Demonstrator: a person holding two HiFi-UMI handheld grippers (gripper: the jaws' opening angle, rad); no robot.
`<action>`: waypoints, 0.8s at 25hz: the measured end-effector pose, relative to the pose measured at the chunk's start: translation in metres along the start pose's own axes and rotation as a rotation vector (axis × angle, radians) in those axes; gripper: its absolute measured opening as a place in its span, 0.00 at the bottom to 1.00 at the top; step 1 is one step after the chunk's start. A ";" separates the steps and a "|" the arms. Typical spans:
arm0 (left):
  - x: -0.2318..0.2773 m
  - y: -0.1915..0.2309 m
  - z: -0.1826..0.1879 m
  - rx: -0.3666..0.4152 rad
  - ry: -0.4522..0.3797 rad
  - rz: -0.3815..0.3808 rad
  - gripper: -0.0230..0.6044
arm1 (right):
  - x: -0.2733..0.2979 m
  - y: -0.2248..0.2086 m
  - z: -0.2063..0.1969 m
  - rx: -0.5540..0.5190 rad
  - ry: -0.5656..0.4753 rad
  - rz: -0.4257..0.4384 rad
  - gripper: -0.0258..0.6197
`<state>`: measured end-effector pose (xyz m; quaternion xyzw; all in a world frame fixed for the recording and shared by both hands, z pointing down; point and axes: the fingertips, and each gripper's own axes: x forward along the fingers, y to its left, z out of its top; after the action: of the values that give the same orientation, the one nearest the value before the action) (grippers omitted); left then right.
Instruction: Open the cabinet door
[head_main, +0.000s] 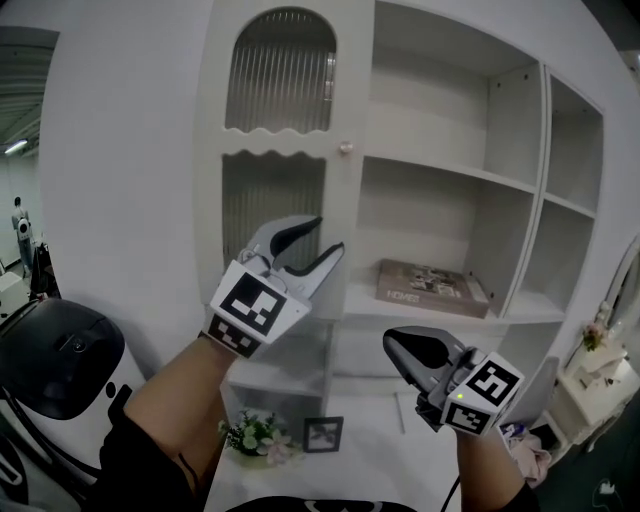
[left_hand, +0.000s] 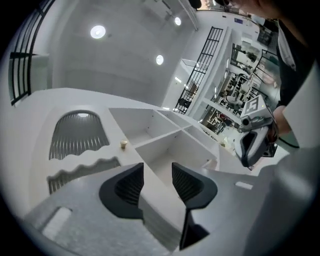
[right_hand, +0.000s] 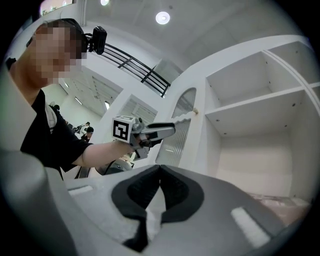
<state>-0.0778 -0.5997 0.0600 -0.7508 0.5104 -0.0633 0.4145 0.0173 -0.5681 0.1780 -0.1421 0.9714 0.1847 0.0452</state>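
The grey left gripper (head_main: 327, 236) held its jaws spread and empty before the white ribbed-glass cabinet door (head_main: 270, 200); the right gripper (head_main: 392, 342) had its jaws pressed together, empty.

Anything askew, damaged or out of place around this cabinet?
Nothing stands out. The cabinet door sits shut and flush, its knob intact; the book lies flat on its shelf.

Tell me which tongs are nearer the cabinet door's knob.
Left: the left tongs hover open below the knob; the right tongs sit shut, lower and farther right.
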 end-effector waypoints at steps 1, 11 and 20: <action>0.007 0.008 0.003 -0.001 -0.003 0.012 0.30 | 0.000 -0.004 0.000 -0.006 0.006 -0.001 0.04; 0.069 0.075 0.042 0.071 -0.040 0.156 0.34 | -0.006 -0.033 -0.018 -0.025 0.042 -0.010 0.04; 0.096 0.093 0.044 0.106 -0.051 0.222 0.25 | -0.016 -0.054 -0.024 -0.015 0.010 -0.013 0.04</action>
<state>-0.0761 -0.6665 -0.0643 -0.6679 0.5759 -0.0249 0.4708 0.0478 -0.6209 0.1837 -0.1495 0.9693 0.1909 0.0404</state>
